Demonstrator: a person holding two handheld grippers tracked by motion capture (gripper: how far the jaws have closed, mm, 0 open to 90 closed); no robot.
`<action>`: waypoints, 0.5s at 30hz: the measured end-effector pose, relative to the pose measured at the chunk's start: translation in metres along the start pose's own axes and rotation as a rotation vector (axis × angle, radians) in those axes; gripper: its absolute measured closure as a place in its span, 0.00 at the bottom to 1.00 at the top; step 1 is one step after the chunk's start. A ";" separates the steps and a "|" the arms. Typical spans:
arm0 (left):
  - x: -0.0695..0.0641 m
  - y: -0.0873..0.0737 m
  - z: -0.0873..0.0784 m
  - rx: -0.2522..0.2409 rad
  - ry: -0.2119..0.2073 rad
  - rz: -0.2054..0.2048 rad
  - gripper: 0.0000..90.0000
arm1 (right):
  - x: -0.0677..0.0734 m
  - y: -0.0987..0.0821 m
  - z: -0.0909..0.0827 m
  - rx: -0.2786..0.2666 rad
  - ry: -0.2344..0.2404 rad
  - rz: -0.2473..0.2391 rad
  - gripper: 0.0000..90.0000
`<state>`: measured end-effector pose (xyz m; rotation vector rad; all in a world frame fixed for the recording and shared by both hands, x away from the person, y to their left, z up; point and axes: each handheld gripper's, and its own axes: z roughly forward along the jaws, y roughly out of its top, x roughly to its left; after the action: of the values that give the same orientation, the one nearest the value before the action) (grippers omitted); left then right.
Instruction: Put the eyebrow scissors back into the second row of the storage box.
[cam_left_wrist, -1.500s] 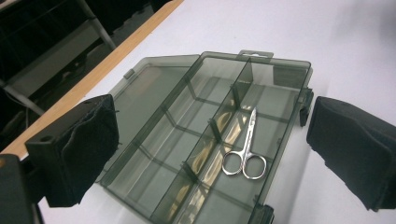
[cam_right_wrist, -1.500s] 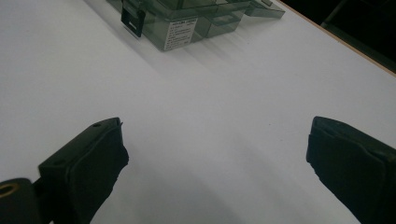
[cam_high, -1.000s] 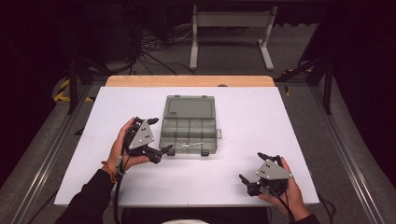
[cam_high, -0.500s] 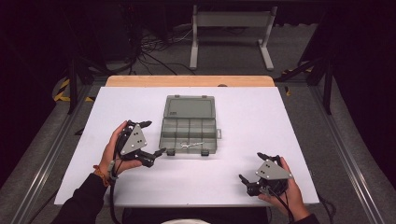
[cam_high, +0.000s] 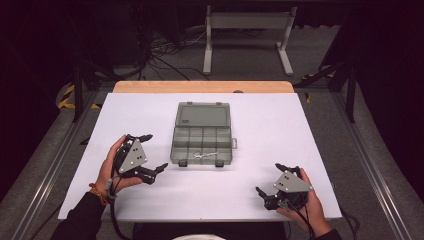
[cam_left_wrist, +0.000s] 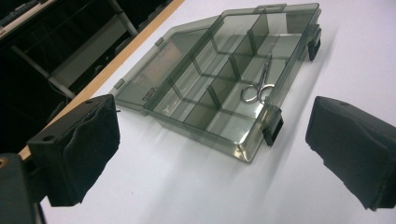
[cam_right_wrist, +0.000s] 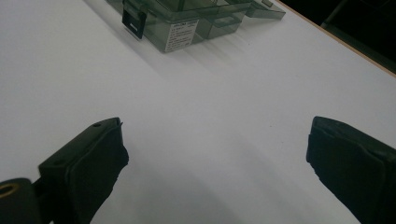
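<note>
A grey see-through compartment box (cam_high: 202, 132) lies open in the middle of the white table (cam_high: 305, 130), its lid flat toward the back. Small metal scissors (cam_high: 205, 155) rest in a front compartment. My left gripper (cam_high: 154, 151) is held open just left of the box's front corner, apart from it. In the left gripper view the box (cam_left_wrist: 205, 93) and the scissors (cam_left_wrist: 259, 86) lie ahead between the wide black pads (cam_left_wrist: 84, 149). My right gripper (cam_high: 270, 178) stands open near the front right of the table with nothing in it. In the right gripper view the box's latch (cam_right_wrist: 133, 21) shows far ahead.
A wooden strip (cam_high: 200, 86) borders the table's far edge. Beyond it stands a metal frame (cam_high: 247, 30) among cables on the dark floor. Rails run along both sides of the table.
My left gripper has drawn back leftward and toward the person, away from the box's front left corner. The right gripper has stayed put.
</note>
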<state>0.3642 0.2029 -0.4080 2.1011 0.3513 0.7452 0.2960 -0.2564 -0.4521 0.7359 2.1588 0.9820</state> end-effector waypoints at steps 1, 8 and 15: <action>0.000 -0.002 -0.001 0.004 0.003 0.003 0.04 | 0.000 0.000 0.000 0.001 0.000 0.000 0.06; -0.002 -0.015 -0.008 0.026 0.007 -0.008 0.04 | -0.001 0.000 0.000 0.000 -0.002 0.001 0.06; -0.006 -0.029 -0.013 0.064 0.014 -0.012 0.04 | 0.000 0.000 0.000 0.003 0.000 0.000 0.06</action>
<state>0.3518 0.2255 -0.4272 2.1534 0.3996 0.7512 0.2964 -0.2568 -0.4524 0.7375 2.1611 0.9786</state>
